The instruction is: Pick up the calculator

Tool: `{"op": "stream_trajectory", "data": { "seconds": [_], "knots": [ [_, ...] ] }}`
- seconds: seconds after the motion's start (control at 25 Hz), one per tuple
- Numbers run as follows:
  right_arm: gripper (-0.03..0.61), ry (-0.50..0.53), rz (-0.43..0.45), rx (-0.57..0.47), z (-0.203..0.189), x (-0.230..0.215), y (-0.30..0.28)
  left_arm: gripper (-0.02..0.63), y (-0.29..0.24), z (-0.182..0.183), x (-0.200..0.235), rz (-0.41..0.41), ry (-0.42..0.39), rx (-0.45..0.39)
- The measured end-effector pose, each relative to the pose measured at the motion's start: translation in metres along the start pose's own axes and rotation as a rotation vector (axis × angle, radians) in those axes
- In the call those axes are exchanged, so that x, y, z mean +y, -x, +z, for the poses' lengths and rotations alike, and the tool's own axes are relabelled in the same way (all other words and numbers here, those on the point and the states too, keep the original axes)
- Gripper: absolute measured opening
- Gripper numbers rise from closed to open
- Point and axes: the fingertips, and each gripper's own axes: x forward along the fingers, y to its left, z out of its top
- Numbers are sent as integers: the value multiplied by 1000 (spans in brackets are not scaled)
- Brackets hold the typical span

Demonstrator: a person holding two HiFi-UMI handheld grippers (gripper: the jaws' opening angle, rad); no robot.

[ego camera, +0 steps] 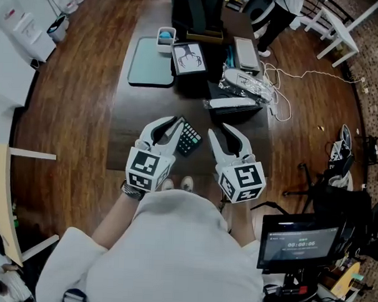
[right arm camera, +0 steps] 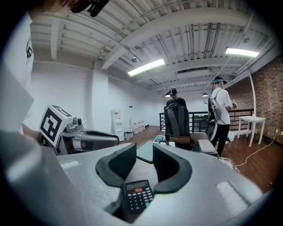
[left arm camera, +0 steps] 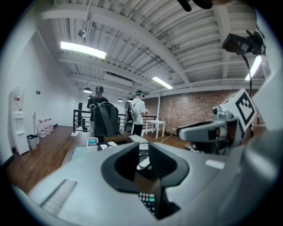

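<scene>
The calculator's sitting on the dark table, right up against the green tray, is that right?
Not against the green tray. The calculator sits on the dark table at its near end, between the left gripper and the right gripper. The green tray is at the far end. The head view shows this.

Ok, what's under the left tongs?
The calculator, lying on the dark table, pokes out from beneath the left tongs. They cover its left part and the table directly below them.
</scene>
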Motion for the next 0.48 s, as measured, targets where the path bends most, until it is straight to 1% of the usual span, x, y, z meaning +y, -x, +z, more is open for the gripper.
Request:
{"op": "stream_trajectory", "data": {
  "seconds": [0.08,0.12,0.32,0.48],
  "knots": [
    [126,-26,6,8,-4,-5,0,120,-6,-4,0,0,7,22],
    [132,-41,9,11,-5,-8,-1,136,-8,-6,1,2,12,36],
    [132,-76,-6,51,-18,-20,-7,141,-15,-24,5,3,21,105],
    [132,-93,7,97,-32,-24,-15,141,-21,-31,11,17,28,142]
  ]
}}
